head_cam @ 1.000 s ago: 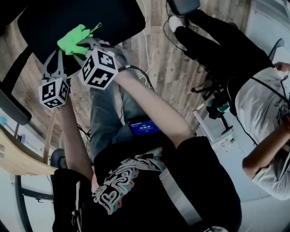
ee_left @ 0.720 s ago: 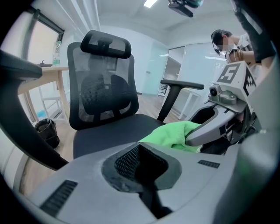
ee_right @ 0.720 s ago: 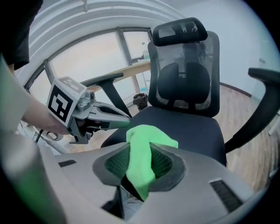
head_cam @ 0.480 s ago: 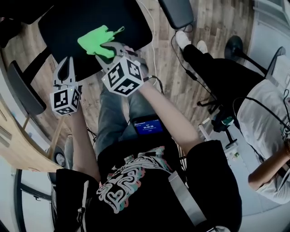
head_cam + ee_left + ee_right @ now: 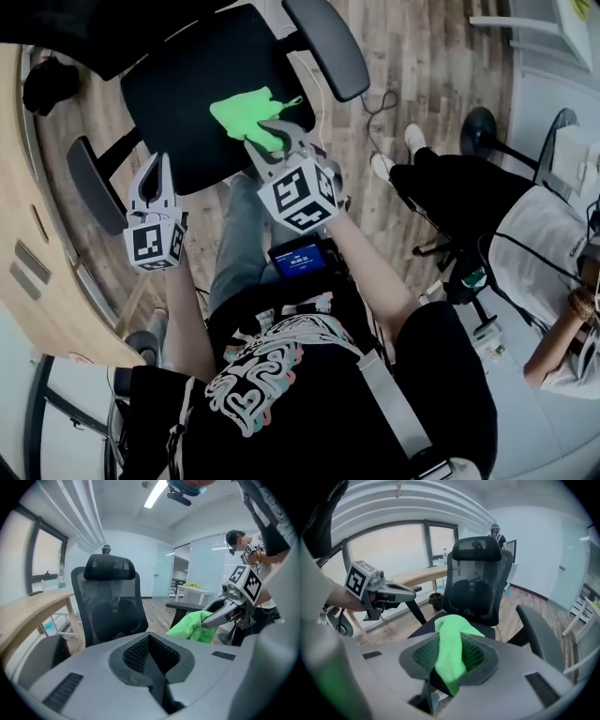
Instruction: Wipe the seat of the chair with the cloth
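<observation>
Right claw (image 5: 266,132), clamped on the cloth (image 5: 244,110), has pushed it further across the seat (image 5: 178,84) ahead, so wiping looks under way; left claw (image 5: 159,165) idles alongside, jaws together and empty.

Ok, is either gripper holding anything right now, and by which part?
The right gripper is shut on the bright green cloth, pinching a bunched fold at the edge nearest the person. The left gripper is shut with nothing in it.

Black printed T-shirt (image 5: 281,370); grey trousers (image 5: 232,248)
</observation>
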